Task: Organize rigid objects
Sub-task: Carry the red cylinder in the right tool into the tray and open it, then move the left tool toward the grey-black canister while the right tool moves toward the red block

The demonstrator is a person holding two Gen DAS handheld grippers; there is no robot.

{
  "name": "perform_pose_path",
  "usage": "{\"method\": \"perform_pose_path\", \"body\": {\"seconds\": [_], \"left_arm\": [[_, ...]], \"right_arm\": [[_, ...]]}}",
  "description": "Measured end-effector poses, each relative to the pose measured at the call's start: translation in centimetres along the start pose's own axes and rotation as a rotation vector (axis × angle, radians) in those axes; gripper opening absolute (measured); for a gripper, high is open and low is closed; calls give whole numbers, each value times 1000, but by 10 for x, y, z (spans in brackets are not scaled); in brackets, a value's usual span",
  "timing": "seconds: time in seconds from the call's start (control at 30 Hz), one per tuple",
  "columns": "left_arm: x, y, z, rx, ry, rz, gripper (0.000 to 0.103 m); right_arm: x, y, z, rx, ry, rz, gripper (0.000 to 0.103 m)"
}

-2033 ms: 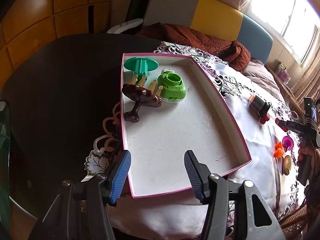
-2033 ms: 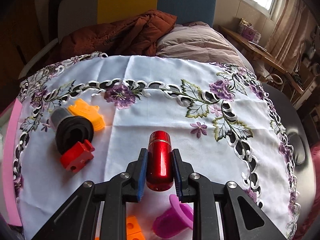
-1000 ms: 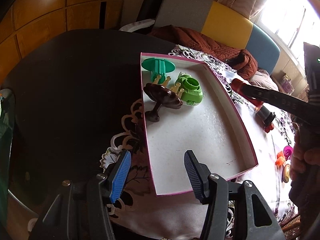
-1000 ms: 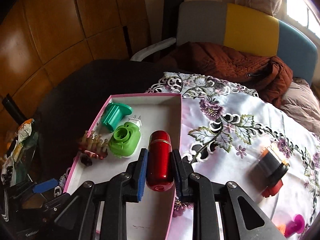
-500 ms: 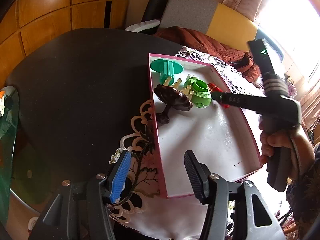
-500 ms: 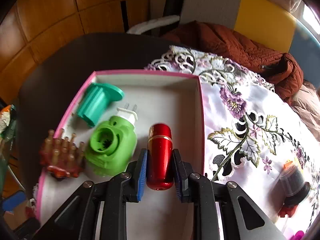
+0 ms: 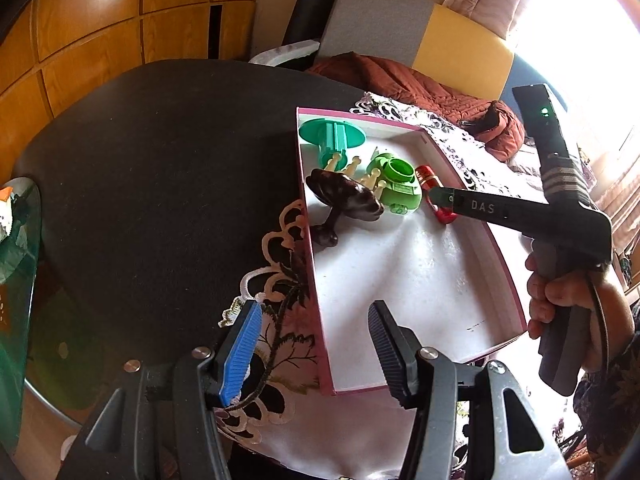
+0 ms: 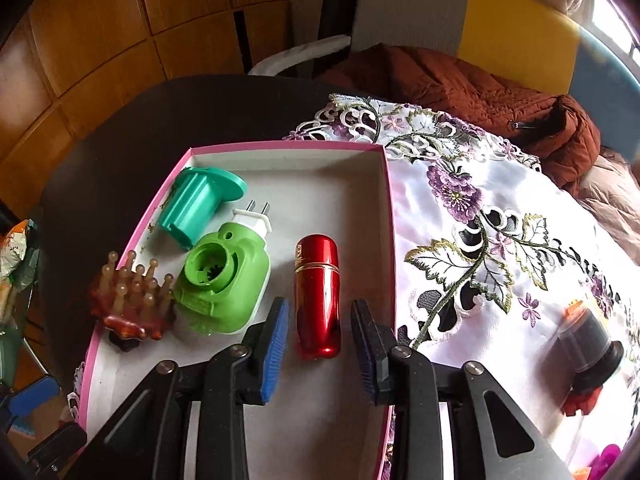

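Red capsule (image 8: 317, 294): lying on its side on the white floor of the pink-rimmed box (image 8: 280, 145), just beside the green plug-in device (image 8: 222, 282) and near the box's right wall.
Change: half a second ago the right gripper (image 8: 318, 344) was clamped on the capsule; now its jaws stand spread, with a clear gap on each side of the capsule, so it has been let go.
Meaning: this item looks delivered; I judge the next step is to back the gripper out without nudging the capsule and go for another loose piece.
Already in box: teal flanged piece (image 8: 198, 206), green device, brown pronged massager (image 8: 130, 300), all toward the far-left end.
Left gripper (image 7: 314, 354): open and holding nothing, hovering at the near corner of the box over the embroidered cloth (image 7: 276, 308).
Right wrist view only: the released gap around the capsule, and a black cylinder with a red clip (image 8: 586, 354) out on the cloth on the counter, plus a bit of magenta at the lower right edge.
Left wrist view only: the hand (image 7: 568, 296) holding the right gripper's handle, and the empty near half of the box.
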State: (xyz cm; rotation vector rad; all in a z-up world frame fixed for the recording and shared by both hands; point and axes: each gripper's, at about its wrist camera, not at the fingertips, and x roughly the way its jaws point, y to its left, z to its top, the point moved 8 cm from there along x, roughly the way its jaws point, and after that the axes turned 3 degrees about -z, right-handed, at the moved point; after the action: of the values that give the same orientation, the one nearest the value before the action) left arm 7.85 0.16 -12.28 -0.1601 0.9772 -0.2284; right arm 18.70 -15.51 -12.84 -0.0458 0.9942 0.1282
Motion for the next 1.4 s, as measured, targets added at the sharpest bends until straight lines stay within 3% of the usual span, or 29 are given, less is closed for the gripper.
{"method": "perform_pose_path", "body": {"seconds": [0.07,0.4,0.73,0.83,1.17,1.4], "left_arm": [[-1,-2,0,4,-1,-1,56],[-5,-9,1,20,-9,-4,56],[-6,-22,0,61,-15,4,56],[-7,-31,0,95,-22,2,56],[-1,-49,-4,143,4,-16,56],[-2,-63,-3,160,11,-46,56]], "right_arm": [[-5,1,-1,1,-10,4,35],[-44,-12,-17,53,-98,-5,60],[-86,-45,-52,101,-167,-65,72],[-95,-65,-66,130,-169,-92,77],[-117,-156,-95,295,-156,-201,78],[-141,-242,-108,409,-181,-326,83]]}}
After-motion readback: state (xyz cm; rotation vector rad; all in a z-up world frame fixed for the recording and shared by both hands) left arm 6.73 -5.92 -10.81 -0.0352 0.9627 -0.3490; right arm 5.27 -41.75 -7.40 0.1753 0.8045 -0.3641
